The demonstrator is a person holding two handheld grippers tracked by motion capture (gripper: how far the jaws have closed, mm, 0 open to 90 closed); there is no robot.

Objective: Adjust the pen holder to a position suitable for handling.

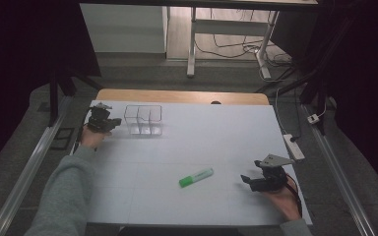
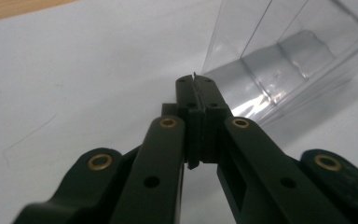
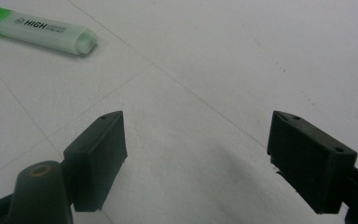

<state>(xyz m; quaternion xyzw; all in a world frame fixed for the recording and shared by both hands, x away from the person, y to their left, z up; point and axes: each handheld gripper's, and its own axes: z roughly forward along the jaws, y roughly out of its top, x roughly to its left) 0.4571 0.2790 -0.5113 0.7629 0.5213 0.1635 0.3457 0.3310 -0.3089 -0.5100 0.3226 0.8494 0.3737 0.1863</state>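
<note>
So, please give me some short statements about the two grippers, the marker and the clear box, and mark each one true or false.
1. The left gripper has its jaws shut, right at the wall of the clear box. True.
2. The right gripper is closed on the green marker. False: its jaws stand wide open, and the marker lies apart from them on the table.
3. The marker is inside the clear box. False: it lies flat on the table, near the middle, far from the box.
4. The clear box is divided into compartments. True.
5. The clear box holds several pens. False: its compartments look empty.
</note>
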